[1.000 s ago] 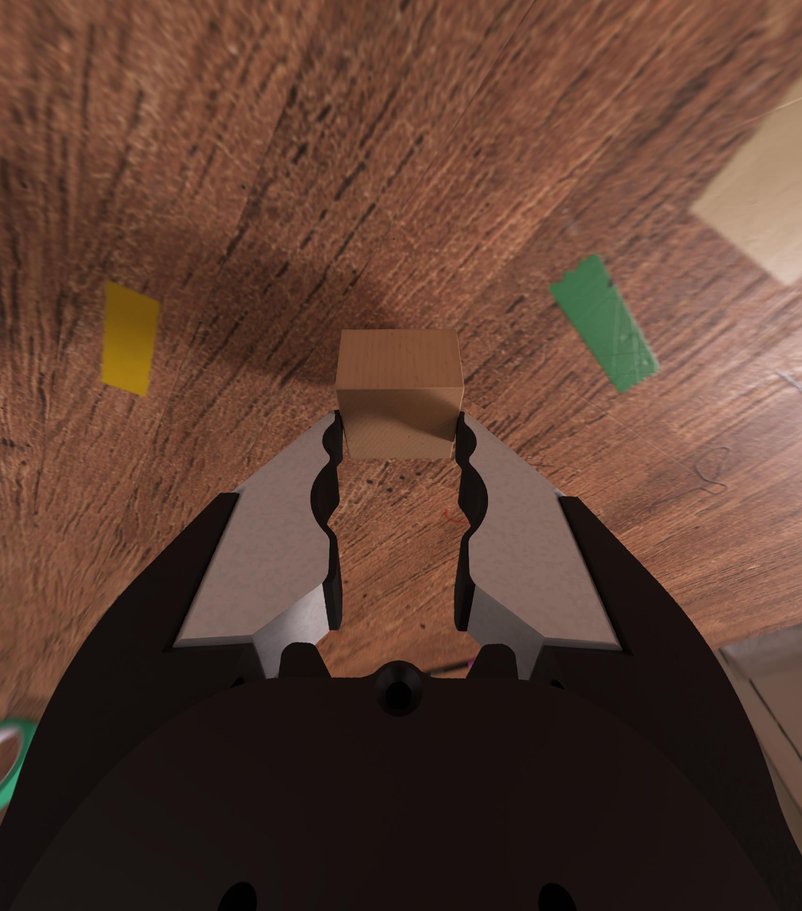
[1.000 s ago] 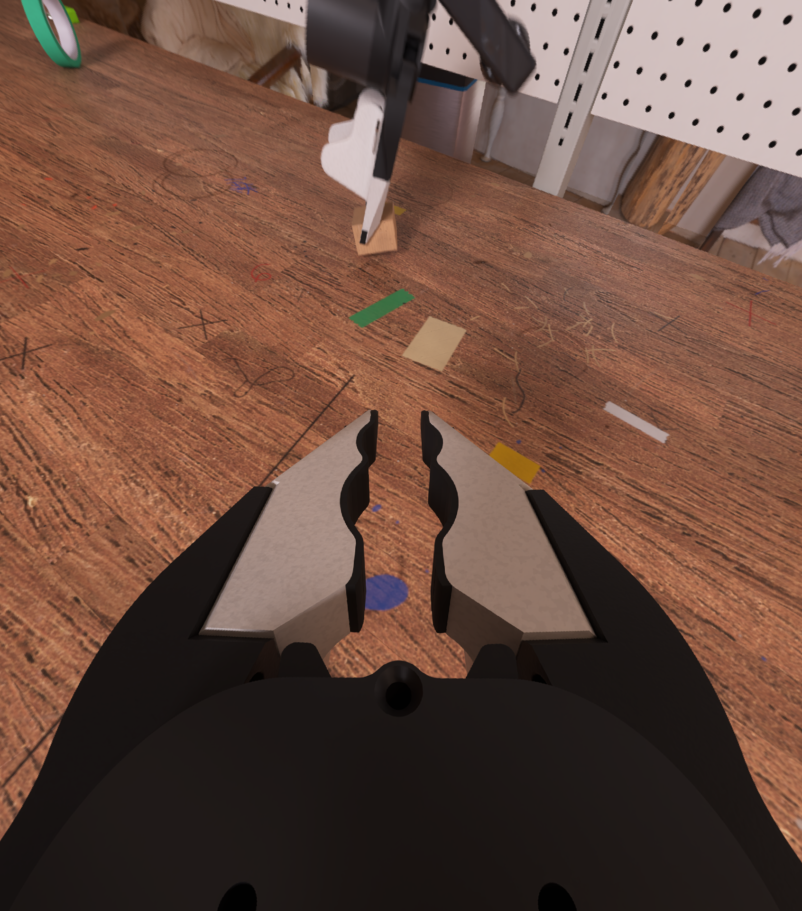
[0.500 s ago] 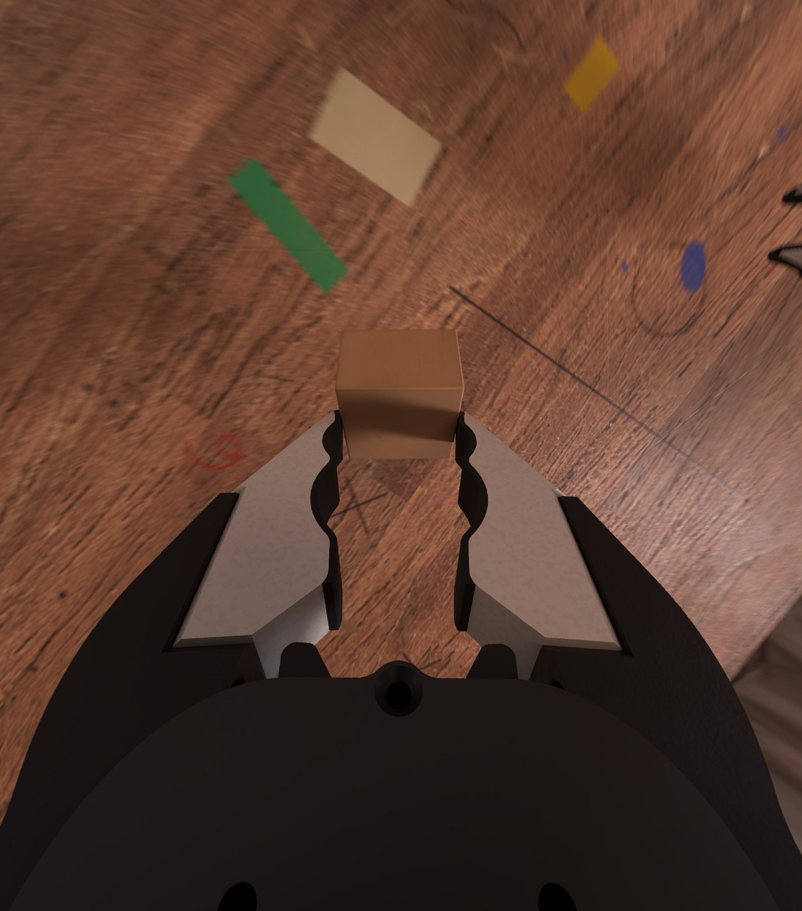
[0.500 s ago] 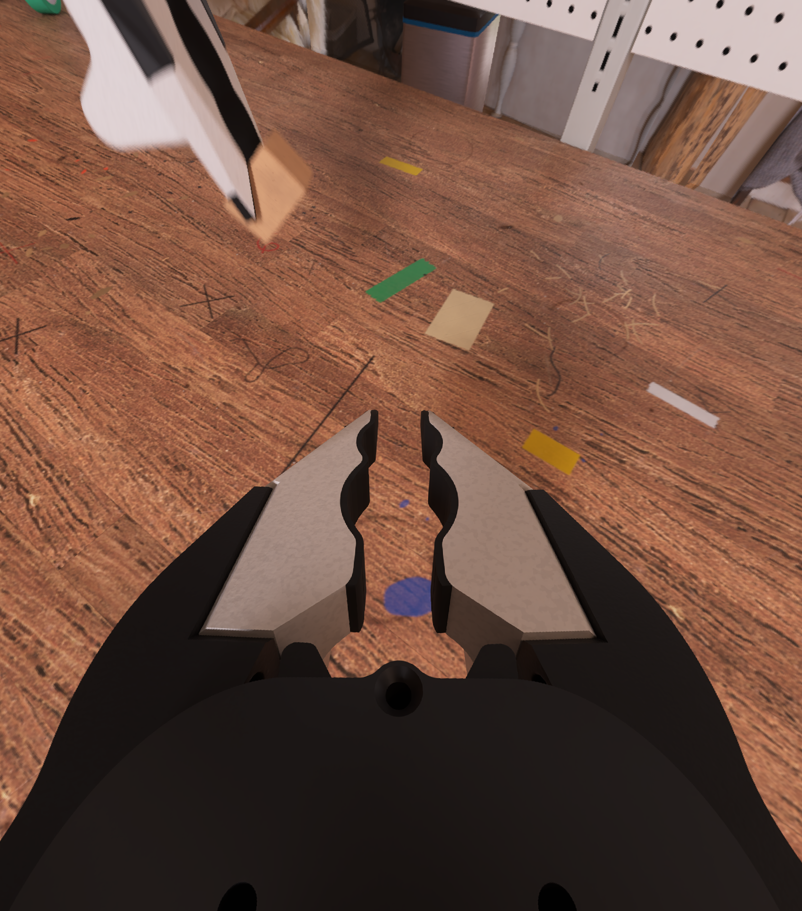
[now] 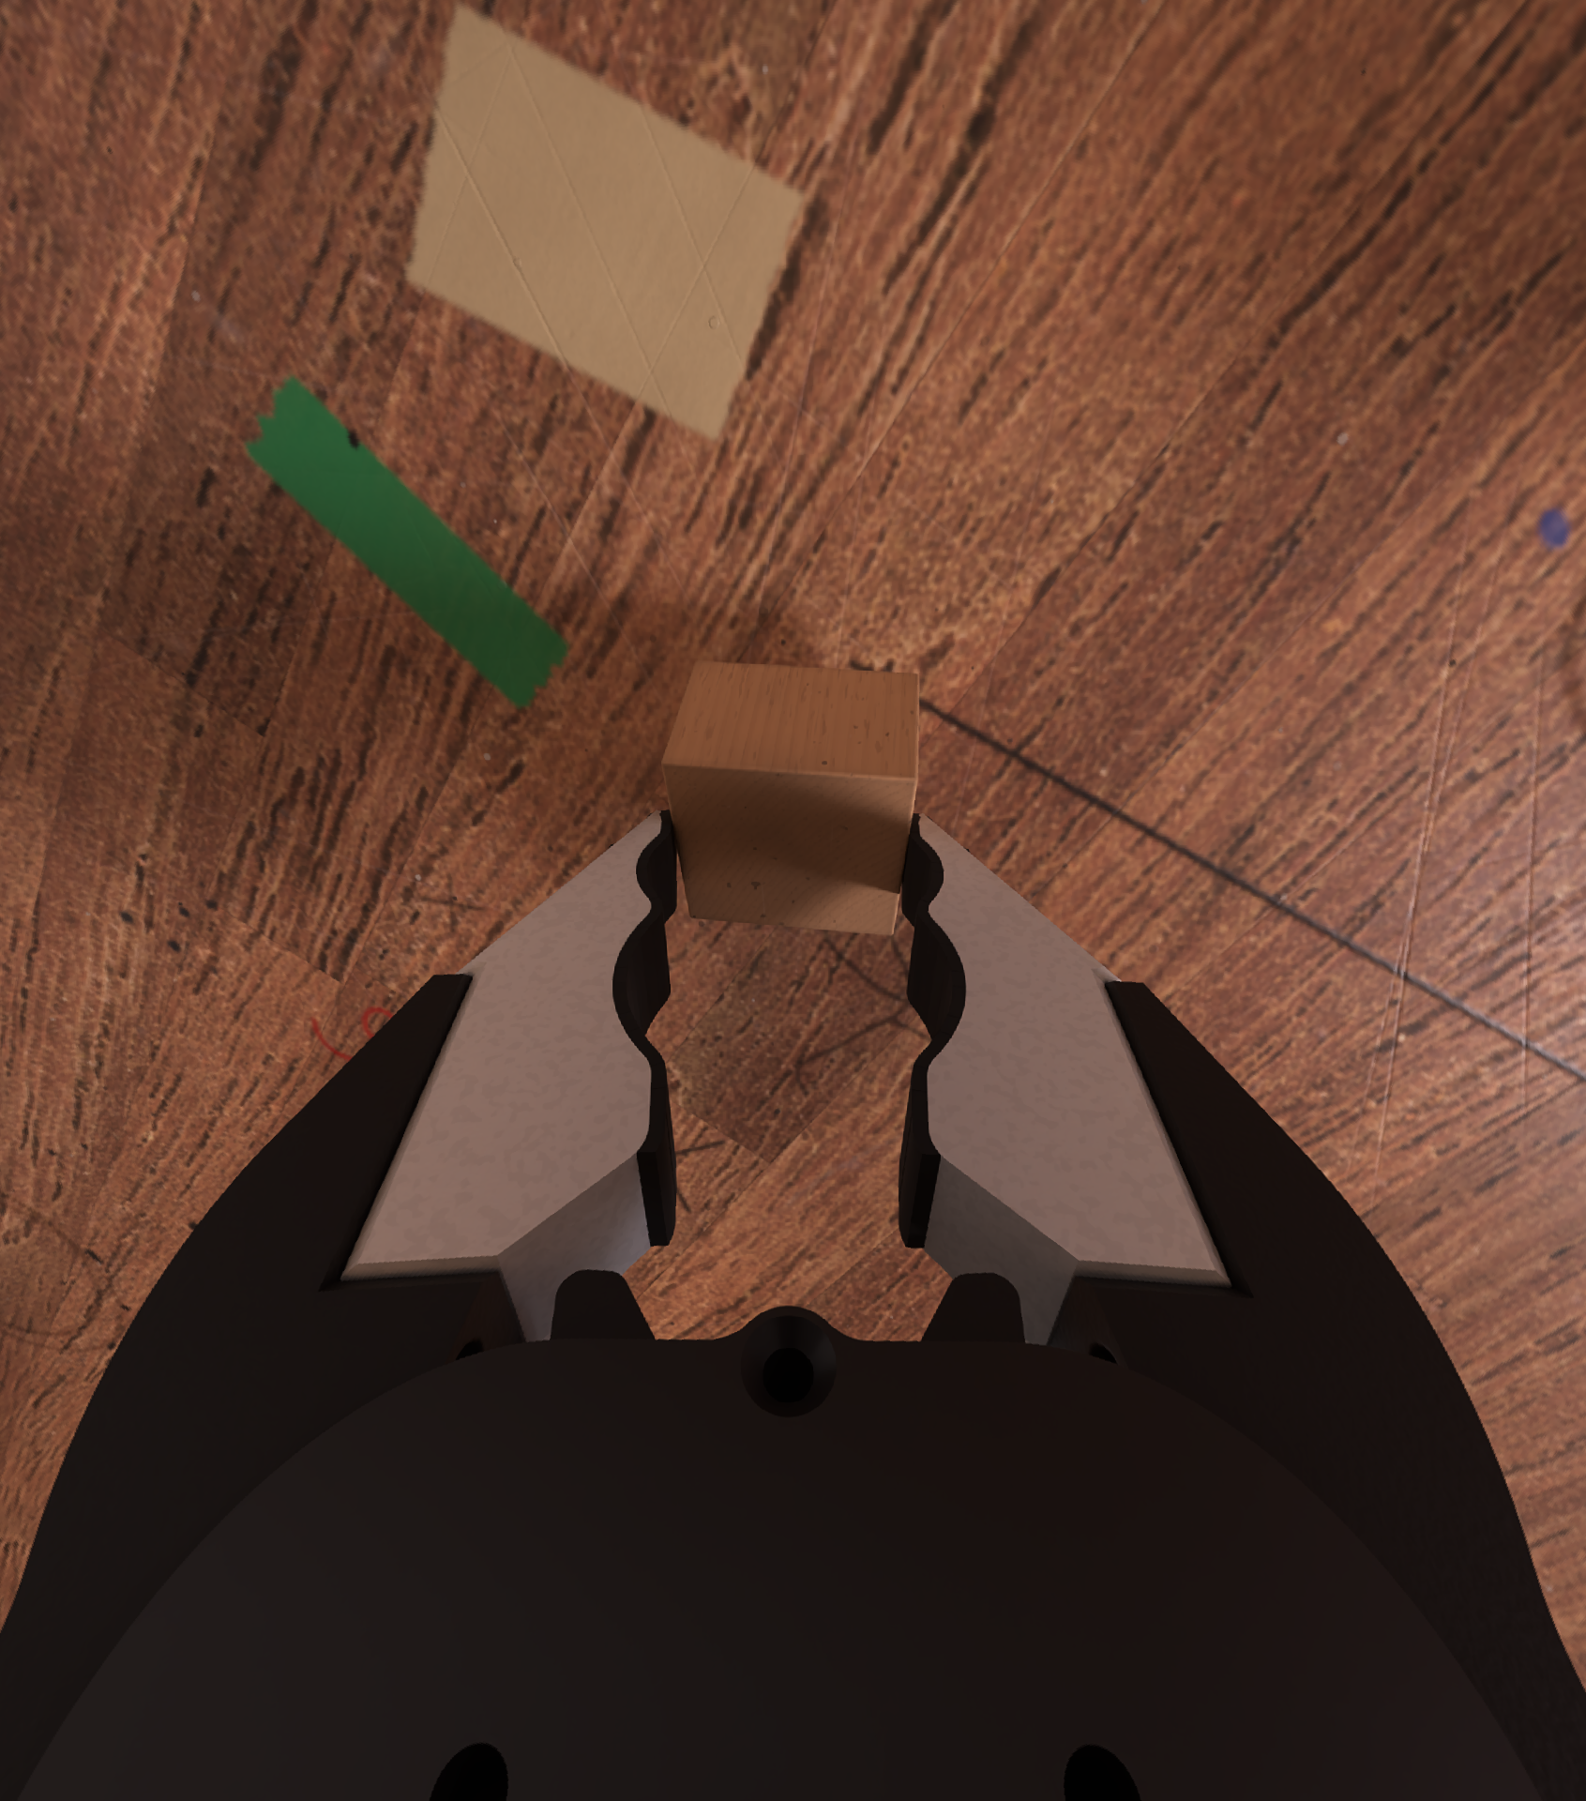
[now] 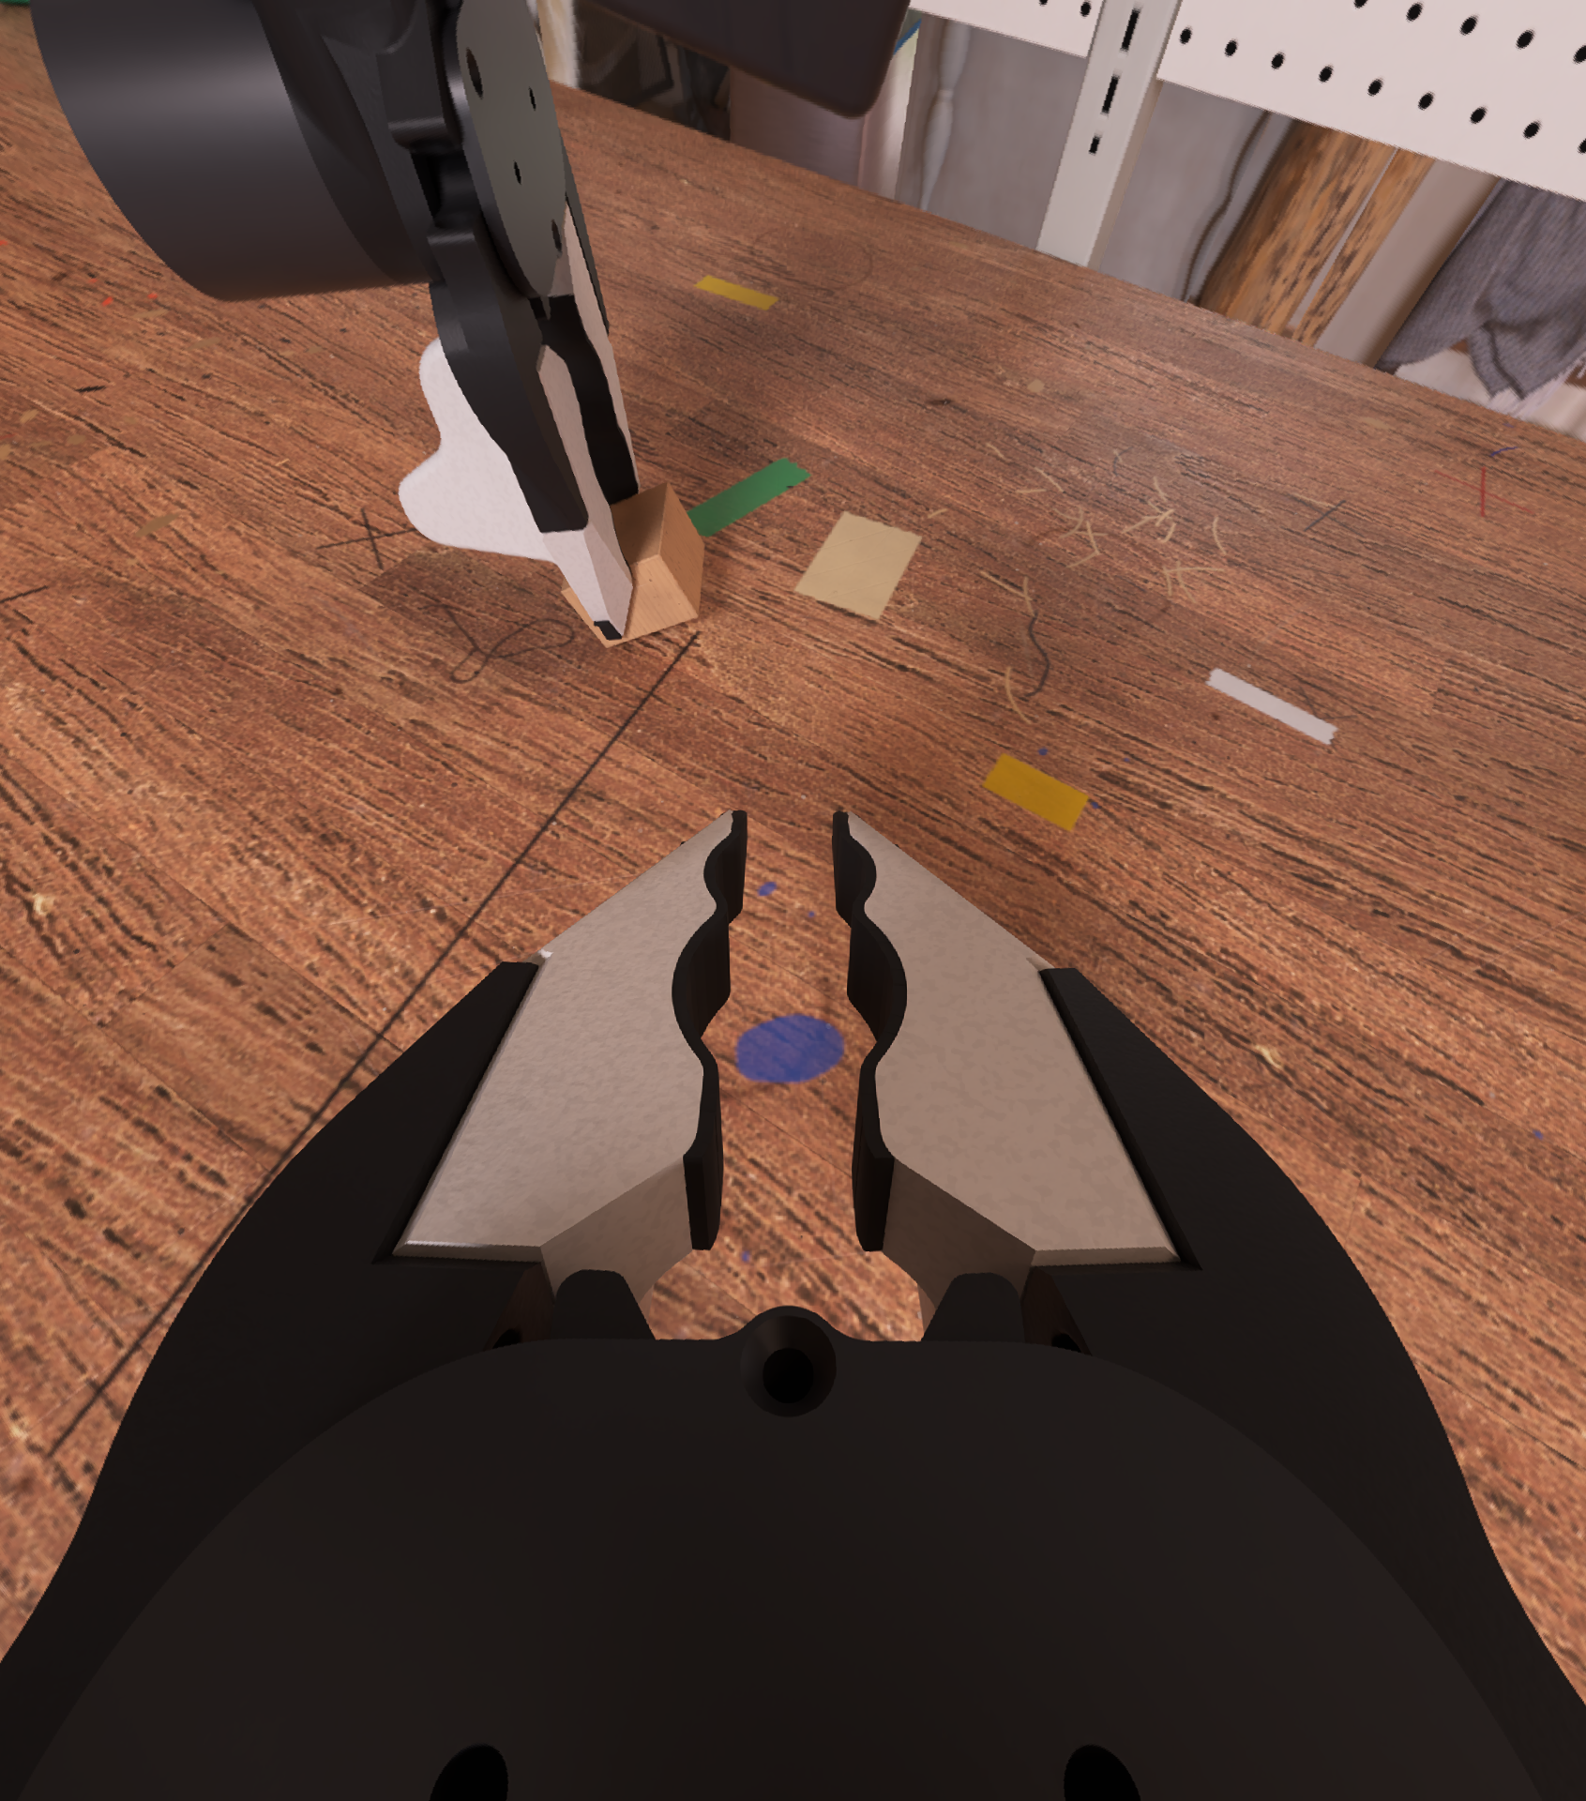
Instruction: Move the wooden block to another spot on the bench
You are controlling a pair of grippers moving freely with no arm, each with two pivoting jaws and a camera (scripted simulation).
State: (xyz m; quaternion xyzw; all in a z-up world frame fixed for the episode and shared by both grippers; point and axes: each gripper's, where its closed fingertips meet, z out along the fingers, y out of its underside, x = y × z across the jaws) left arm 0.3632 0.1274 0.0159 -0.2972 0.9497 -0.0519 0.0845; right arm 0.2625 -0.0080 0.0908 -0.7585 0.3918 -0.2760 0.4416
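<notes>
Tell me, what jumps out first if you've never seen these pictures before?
The little wooden block stands out first, pinched between the fingers of the left gripper, low over the brown bench. Just past it lie a green tape strip and a tan square patch. The right gripper holds nothing, above a blue spot.

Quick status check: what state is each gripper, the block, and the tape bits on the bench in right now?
left gripper: shut on the wooden block, fingers on its two sides.
wooden block: gripped, at or just above the bench; contact unclear.
right gripper: fingers slightly apart, holding nothing.
green tape strip: flat on the bench.
tan patch: flat on the bench.
</notes>
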